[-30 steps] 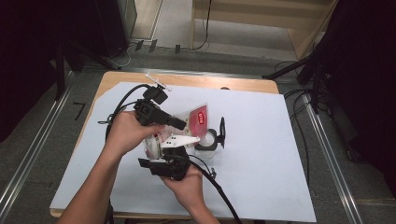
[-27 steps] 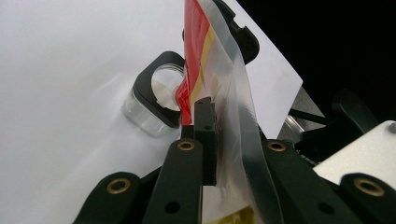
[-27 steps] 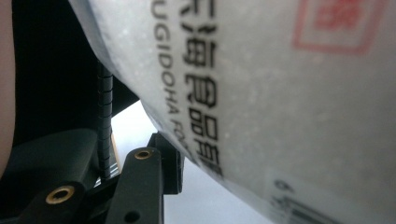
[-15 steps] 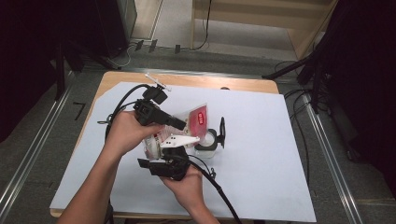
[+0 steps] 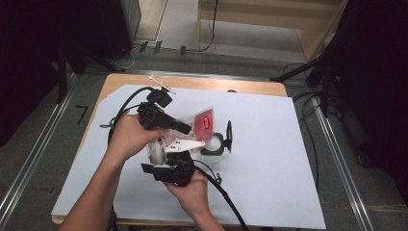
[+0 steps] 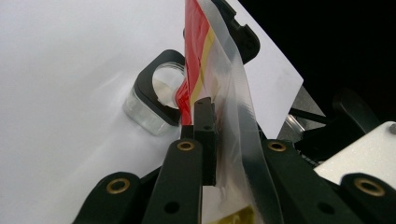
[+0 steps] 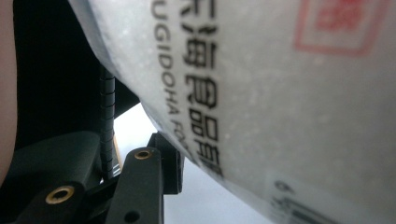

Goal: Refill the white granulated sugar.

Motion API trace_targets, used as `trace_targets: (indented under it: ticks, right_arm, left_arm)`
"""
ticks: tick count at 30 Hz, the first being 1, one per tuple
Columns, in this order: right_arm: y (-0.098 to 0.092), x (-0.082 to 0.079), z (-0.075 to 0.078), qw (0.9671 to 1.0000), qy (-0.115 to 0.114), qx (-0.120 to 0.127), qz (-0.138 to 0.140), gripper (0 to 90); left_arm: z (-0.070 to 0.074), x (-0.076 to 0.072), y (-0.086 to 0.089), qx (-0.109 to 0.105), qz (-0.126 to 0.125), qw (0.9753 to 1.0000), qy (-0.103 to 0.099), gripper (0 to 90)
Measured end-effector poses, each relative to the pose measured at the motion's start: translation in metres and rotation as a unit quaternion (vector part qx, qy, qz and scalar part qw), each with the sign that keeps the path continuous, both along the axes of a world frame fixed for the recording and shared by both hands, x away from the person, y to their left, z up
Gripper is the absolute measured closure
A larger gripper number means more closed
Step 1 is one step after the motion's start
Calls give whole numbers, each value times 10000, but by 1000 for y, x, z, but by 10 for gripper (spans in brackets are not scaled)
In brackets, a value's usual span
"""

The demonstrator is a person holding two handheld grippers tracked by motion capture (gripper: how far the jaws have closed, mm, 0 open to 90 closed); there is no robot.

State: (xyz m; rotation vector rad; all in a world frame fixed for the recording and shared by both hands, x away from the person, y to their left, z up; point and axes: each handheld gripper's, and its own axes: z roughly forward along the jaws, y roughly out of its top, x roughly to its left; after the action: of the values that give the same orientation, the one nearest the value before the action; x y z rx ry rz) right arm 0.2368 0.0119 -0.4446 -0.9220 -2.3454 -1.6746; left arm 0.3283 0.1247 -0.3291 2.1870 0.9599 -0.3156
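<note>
The left gripper (image 5: 185, 127) is clamped on the upper part of a plastic pouch (image 5: 192, 126); in the left gripper view its jaws pinch the clear film where a red and yellow band runs along the pouch (image 6: 219, 93). The right gripper (image 5: 178, 151) is pressed against the pouch's lower end from below. Only one of its jaws shows in the right gripper view, hard against the white film, so whether it actually grips I cannot tell.

Print on the pouch (image 7: 280, 93) there reads "UGIDOHA FO…" beside black Chinese characters, with part of a red square stamp above; the small print lower down is too blurred to read.

The pouch is held tilted above the white sheet (image 5: 269, 159), its mouth over a small clear jar (image 5: 213, 149) with a black hinged lid (image 5: 228, 136) standing open.
</note>
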Motion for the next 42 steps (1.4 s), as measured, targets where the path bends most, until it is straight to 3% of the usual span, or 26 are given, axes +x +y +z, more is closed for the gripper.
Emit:
trace_targets:
  ticks: [42]
  right_arm:
    - [1, -1, -1, 10000, -60, -48, -15, 610]
  left_arm:
    - [0, -1, 0, 15, -15, 10000, 7, 843]
